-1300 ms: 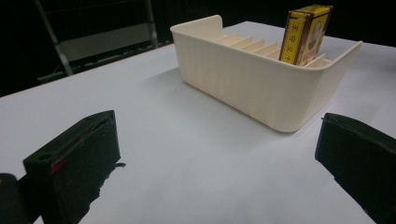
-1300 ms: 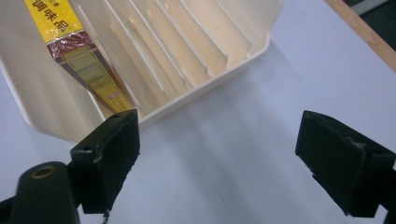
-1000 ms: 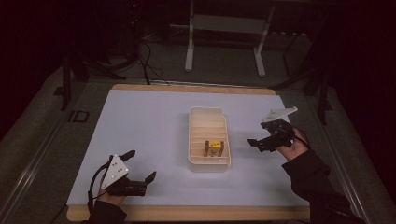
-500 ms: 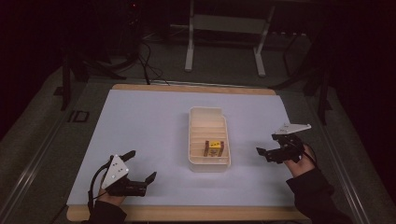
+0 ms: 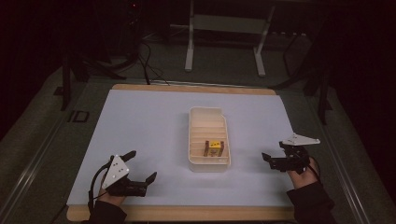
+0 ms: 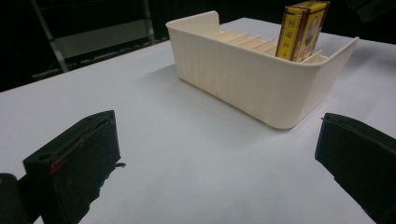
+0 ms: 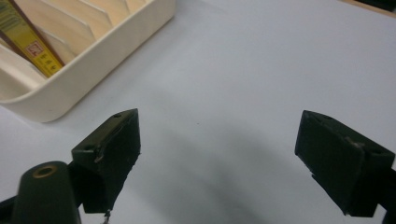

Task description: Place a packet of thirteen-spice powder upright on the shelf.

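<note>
1. White table (image 5: 154, 126) carries a cream slotted tray (image 5: 208, 163) at its centre.
2. Left gripper (image 5: 140, 168) and right gripper (image 5: 275, 156) flank the tray, jaws apart, empty.
3. Yellow box (image 5: 215, 146) stands upright in the tray's near slots.

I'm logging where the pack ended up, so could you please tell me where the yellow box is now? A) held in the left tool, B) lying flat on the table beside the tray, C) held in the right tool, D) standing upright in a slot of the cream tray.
D: the yellow box stands upright between dividers near one end of the cream tray, and both tools are open with nothing between their jaws.
</note>
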Motion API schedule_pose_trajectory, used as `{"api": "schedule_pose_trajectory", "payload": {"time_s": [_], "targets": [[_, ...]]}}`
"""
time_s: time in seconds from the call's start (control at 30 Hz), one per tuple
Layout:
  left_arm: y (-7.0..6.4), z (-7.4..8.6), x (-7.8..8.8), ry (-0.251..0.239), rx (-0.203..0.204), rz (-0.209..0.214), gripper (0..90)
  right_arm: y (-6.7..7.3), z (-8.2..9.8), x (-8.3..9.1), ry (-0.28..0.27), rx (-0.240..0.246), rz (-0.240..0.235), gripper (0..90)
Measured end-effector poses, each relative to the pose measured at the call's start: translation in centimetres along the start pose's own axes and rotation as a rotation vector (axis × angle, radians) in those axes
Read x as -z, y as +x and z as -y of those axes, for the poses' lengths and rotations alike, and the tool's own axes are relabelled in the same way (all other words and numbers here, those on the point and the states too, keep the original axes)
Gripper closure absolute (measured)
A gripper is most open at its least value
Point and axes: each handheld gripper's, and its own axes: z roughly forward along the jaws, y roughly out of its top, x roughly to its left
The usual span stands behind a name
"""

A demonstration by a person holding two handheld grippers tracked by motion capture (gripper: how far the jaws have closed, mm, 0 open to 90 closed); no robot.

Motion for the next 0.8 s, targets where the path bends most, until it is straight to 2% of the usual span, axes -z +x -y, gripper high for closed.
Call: {"api": "schedule_pose_trajectory", "payload": {"time_s": [0.2, 0.3, 0.37, 0.67, 0.8], "targets": [[0.0, 0.0, 0.0, 0.002, -0.001, 0.003, 0.0, 0.3, 0.7, 0.3, -0.039, -0.015, 0.026, 14.2], [0.0, 0.0, -0.1, 0.007, -0.003, 0.009, 0.0, 0.3, 0.9, 0.7, -0.079, -0.016, 0.039, 14.9], [-0.1, 0.0, -0.1, 0.011, -0.003, 0.011, 0.0, 0.2, 1.0, 0.8, -0.093, -0.020, 0.034, 14.8], [-0.2, 0.1, -0.3, 0.025, -0.007, 0.019, 0.0, -0.2, 1.5, 0.1, -0.099, -0.043, 0.040, 14.8], [-0.3, 0.1, -0.3, 0.029, -0.012, 0.023, 0.0, -0.1, 1.6, 0.0, -0.100, -0.034, 0.058, 14.8]]}}
